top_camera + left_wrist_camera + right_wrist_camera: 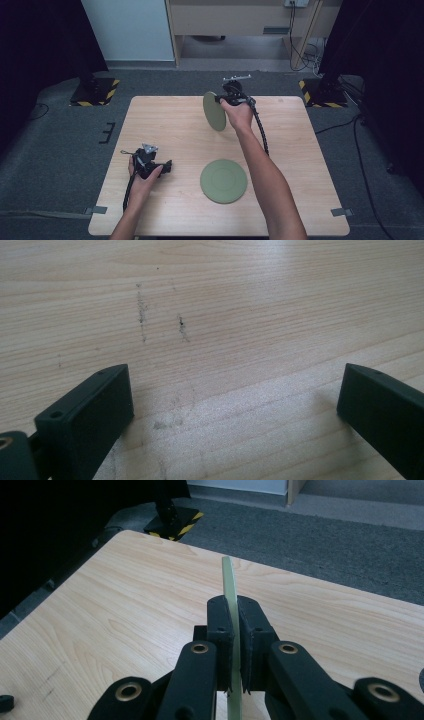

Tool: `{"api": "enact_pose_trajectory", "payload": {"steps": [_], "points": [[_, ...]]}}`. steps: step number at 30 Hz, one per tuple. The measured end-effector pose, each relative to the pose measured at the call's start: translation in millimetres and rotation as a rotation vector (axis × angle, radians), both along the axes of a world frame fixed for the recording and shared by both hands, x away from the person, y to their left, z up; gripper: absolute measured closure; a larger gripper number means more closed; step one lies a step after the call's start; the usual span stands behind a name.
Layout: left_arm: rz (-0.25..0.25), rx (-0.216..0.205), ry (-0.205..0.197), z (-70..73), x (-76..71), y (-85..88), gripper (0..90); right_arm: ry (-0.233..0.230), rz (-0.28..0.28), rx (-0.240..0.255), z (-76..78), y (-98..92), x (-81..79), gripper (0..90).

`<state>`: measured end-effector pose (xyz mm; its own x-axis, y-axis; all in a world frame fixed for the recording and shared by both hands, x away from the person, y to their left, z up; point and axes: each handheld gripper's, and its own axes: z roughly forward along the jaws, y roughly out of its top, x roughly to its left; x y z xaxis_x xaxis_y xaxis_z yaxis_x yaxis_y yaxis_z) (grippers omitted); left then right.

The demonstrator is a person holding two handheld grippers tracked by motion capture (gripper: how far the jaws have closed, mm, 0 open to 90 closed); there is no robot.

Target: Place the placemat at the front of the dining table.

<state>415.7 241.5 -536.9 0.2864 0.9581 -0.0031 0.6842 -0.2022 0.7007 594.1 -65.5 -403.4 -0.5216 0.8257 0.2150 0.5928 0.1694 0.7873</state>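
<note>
- no word, brand, label or number can be read anywhere in the pictures.
- the one sign-like marking is yellow-and-black hazard striping on the two black stand bases on the floor, the left base (94, 91) and the right base (320, 92) in the high view; it carries no lettering.

Bright, even light; soft shadows, dark edges.
</note>
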Motion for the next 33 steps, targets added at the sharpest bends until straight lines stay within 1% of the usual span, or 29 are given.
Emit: {"api": "enact_pose_trajectory", "payload": {"steps": [2,3,5,12,16,19,21,26,33], "points": [[0.000,0.000,0.000,0.0,0.0,0.0,0.5,0.004,-0.001,-0.003,-2.4,-1.3,-0.4,85.7],[0.000,0.001,0.000,0.0,0.0,0.0,0.6,0.003,-0.004,0.008,-3.3,-2.2,-1.0,85.7],[0.000,0.001,0.000,0.0,0.0,-0.1,0.5,0.006,-0.003,0.014,-3.9,-3.6,-1.9,85.7],[0.001,0.001,0.000,0.0,-0.1,-0.1,0.5,-0.005,-0.014,-0.005,-4.1,-10.1,-6.4,85.7],[0.001,0.001,0.000,0.0,-0.1,-0.2,0.5,-0.006,-0.038,-0.015,-6.2,-19.7,-10.3,85.8],[0.002,0.001,0.000,-0.1,-0.1,-0.2,0.5,-0.005,-0.054,-0.040,-7.2,-28.1,-13.1,85.8],[0.001,0.002,0.000,0.0,-0.1,-0.2,0.5,0.002,-0.065,-0.047,-8.5,-33.9,-15.2,85.8],[0.003,0.004,0.001,0.0,-0.2,-0.4,0.4,0.013,-0.092,-0.058,-14.5,-47.3,-18.3,85.8],[0.007,0.006,0.000,0.0,-0.3,-0.7,0.3,0.033,-0.116,-0.074,-24.8,-61.2,-20.0,85.7]]}}
